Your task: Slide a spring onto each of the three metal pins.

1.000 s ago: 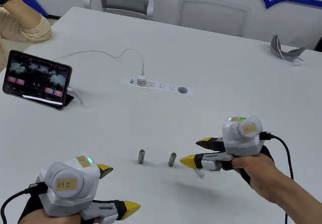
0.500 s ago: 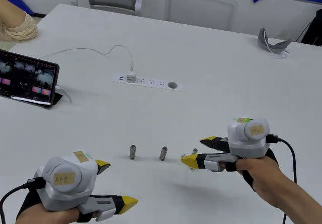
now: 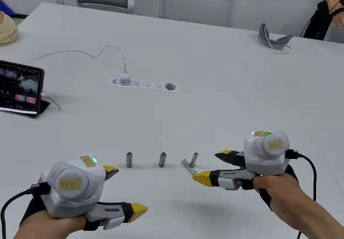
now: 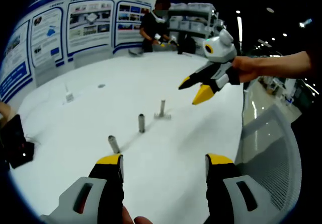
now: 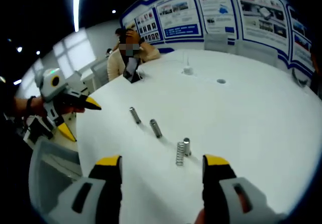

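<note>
Looking down at the table (image 3: 226, 88), I count three metal pins standing upright in a short row between my two grippers: the left pin (image 3: 129, 159), the middle pin (image 3: 162, 159) and the right pin (image 3: 194, 158). The left and middle ones look ribbed along their length, so I judge each already carries a spring, though at this size I can't be sure. The third spring (image 3: 187, 165) is loose. In the right gripper view it stands just beside the right pin, near enough that it may be touching, and that pin's shaft is bare. That makes three pins and three springs, one not yet seated.

My right gripper (image 3: 207, 166) is near the loose spring, its jaws spread wide with nothing between them. My left gripper (image 3: 129, 189) sits low on the near side, well apart from the row, jaws also wide and empty.

I expect the spring to be a very light wire coil: soft along its length, quick to tip or roll at a nudge, and likely to ping away if squeezed hard. I would pinch it gently across the coils near the middle, leaving its lower end free to drop over the stiff pin tip
</note>
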